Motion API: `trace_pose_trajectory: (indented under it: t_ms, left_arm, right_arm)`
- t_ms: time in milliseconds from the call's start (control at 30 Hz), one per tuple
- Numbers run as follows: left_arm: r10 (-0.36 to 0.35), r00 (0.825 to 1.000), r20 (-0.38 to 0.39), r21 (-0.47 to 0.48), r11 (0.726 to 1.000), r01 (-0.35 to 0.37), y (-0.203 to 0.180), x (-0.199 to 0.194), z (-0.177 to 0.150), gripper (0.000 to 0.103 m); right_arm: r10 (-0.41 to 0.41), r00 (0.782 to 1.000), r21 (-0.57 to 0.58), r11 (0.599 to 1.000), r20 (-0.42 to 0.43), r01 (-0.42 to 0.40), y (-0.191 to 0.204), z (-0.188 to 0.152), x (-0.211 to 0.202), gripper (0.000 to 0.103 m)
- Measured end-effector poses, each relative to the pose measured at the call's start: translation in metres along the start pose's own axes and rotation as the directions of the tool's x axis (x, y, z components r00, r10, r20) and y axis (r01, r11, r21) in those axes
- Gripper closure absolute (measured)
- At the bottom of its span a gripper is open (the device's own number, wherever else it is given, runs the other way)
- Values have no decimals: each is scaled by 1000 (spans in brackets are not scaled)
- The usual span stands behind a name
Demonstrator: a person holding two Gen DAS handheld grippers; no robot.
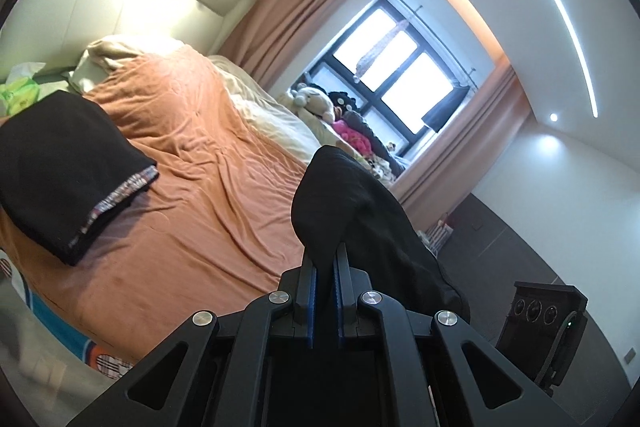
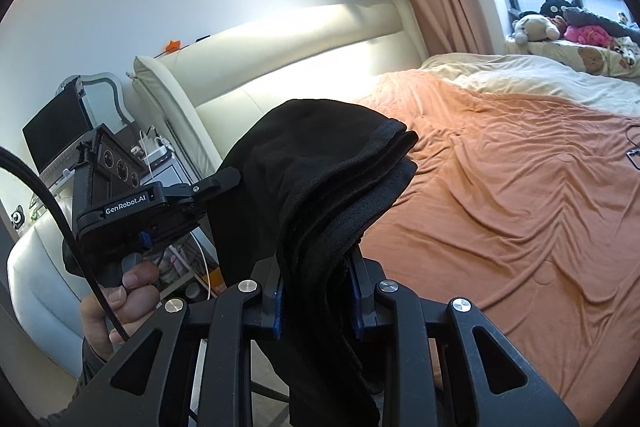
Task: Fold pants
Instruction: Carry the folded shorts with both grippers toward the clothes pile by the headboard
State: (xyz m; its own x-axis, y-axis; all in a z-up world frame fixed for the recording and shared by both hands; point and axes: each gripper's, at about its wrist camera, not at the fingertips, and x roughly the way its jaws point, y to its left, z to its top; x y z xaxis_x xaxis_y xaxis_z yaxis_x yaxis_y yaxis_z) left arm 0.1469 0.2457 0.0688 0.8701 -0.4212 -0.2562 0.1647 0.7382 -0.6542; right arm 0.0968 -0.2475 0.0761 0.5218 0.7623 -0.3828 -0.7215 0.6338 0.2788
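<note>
Black pants (image 2: 320, 187) hang clamped in both left hand-held gripper (image 1: 325, 259) and right hand-held gripper (image 2: 318, 267).

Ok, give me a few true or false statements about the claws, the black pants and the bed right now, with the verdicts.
1. The left claw is clamped on black fabric pants. True.
2. The right claw is empty. False: it grips a thick bunch of the pants.
3. The wrinkled orange bed cover carries a folded black garment with patterned trim. True.
4. The pants lie flat on the bed. False: both claws hold them up off it.
5. Plush toys sit by the window. True.
</note>
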Motion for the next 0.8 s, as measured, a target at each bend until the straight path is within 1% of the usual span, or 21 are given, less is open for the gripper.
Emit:
trace_pose_trajectory:
  t_ms: [267,433,567,733,800]
  left_arm:
    - [35,999,42,-25,999,-34,45,-22,28,96]
    - [63,996,62,-39,997,-61,73,-35,49,96]
    - [75,993,91,-47,996,-71,93,-46,65,96]
    - [110,987,118,-64,993,-103,122,-56,86,96]
    - [118,984,130,-72,991,-110,135,-61,95,96]
  right_arm:
    - [9,1000,-5,1000,-5,-9,17,9,49,82]
    - [21,999,-15,1000,-29,-22,31,17,85,82]
    - [45,998,-17,999,-44,-45,41,28,114,82]
    - [74,995,-26,997,-65,-76,53,42,147,82]
    - [98,992,-8,995,-77,-99,54,48,163,82]
